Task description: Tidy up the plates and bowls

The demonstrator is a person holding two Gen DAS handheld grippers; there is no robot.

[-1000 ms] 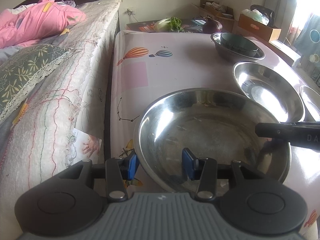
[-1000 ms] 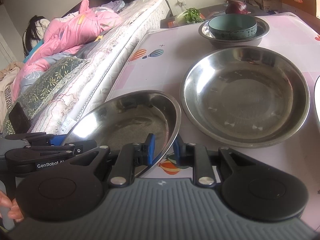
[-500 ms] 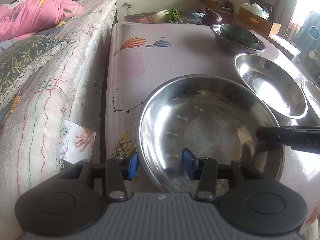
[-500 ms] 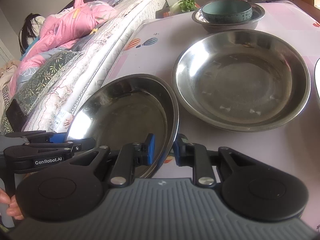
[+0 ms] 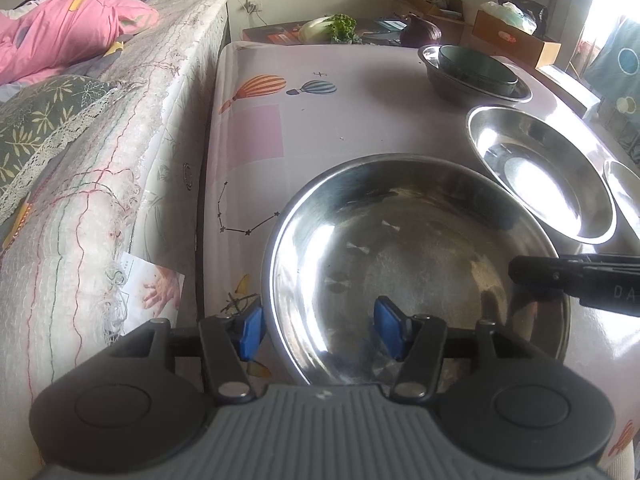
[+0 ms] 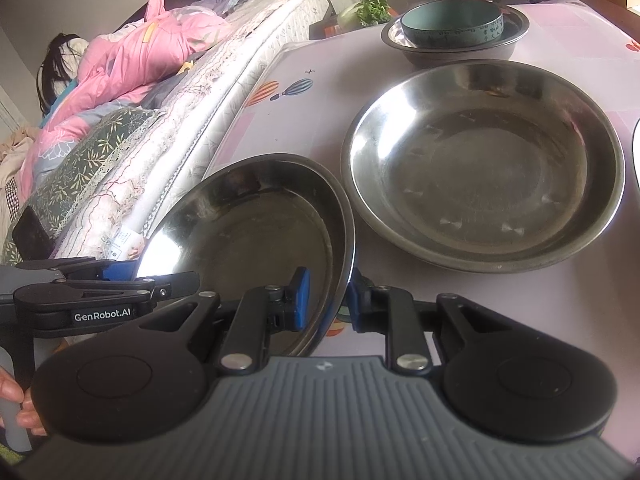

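A steel plate (image 5: pixel 416 264) is held above the table between both grippers, tilted in the right wrist view (image 6: pixel 256 236). My left gripper (image 5: pixel 318 334) straddles its near-left rim with wide jaws, one blue pad inside, one outside. My right gripper (image 6: pixel 326 300) is shut on its right rim; one of its fingers (image 5: pixel 576 280) shows in the left wrist view. A second steel plate (image 6: pixel 484 160) lies just beyond on the table. At the back a teal bowl (image 6: pixel 452 24) sits inside a steel bowl (image 6: pixel 456 50).
A bed with a quilted cover (image 5: pixel 120 152) and pink bedding (image 6: pixel 132 64) runs along the table's left edge. Another steel dish's rim (image 5: pixel 624 196) shows at far right. Vegetables (image 5: pixel 332 28) and cardboard boxes (image 5: pixel 516 40) stand behind the table.
The held plate has risen and moved toward the second plate, tilting more. Both grippers kept their places on its rim.
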